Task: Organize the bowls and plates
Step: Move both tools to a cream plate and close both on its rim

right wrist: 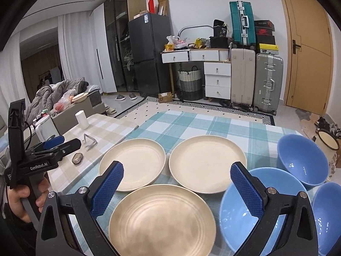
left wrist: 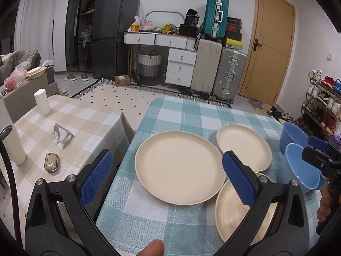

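Three plates sit close together mid tabletop, three bowls at 3 o'clock, bare cloth at 12. Both grippers, left and right, hover above, jaws wide apart, holding nothing.

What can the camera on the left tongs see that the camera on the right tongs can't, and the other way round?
Only the left wrist view shows the shoe rack by the door and the white tumbler on the beige checked table.

Only the right wrist view shows a third blue bowl at the right edge and the white kettle.

Both show three cream plates, blue bowls, the teal checked tablecloth, the metal phone stand, the suitcases and the fridge. Each view also catches the other tongs: the right tongs and the left tongs.
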{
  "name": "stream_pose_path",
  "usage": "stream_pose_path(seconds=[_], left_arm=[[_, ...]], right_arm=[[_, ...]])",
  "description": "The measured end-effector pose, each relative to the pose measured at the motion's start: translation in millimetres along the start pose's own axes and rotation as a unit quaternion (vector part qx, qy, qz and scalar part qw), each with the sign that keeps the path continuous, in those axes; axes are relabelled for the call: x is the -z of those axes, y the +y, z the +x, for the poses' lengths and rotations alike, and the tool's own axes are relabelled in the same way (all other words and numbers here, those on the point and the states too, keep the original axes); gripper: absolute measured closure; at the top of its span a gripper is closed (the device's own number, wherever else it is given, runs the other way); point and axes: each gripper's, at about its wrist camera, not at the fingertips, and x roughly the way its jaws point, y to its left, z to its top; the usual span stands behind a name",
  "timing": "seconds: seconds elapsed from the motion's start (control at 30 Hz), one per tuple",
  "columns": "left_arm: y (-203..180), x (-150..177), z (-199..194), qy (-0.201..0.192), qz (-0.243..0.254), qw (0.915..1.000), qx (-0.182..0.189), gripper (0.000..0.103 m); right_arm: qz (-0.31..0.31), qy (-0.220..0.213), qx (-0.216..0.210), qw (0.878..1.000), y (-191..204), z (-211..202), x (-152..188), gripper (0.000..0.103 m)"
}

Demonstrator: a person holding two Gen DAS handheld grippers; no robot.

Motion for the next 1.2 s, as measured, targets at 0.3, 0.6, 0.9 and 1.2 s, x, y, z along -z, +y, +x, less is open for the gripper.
stream_pose_path(seconds=[0.3, 0.6, 0.9, 1.2], left_arm=[[10.1, 9.6, 55.0, 0.038, 0.009, 0.999, -0.021, 0.001], [18.6, 23.9, 93.0, 0.058, -0.002, 0.998, -0.026, 0.001], [29.3, 33.4, 124.7, 0.106, -0.02, 0.994, -0.018, 0.001], [47.3, 44.0, 153.1, 0.137, -0.041, 0.9897, -0.003, 0.004]], right_arm=[[-0.012, 0.036, -0.014, 0.999, 11.2, 47.4, -0.7, 0.005], [-0.013, 0.072, -0.028, 0.997, 18.2, 89.1, 1.3, 0.02], [-0.006, 0.115, -0.04, 0.993, 22.7, 139.5, 12.6, 0.026], [-0.019, 0.15, -0.049, 0.987, 32.4, 176.8, 23.6, 0.036]])
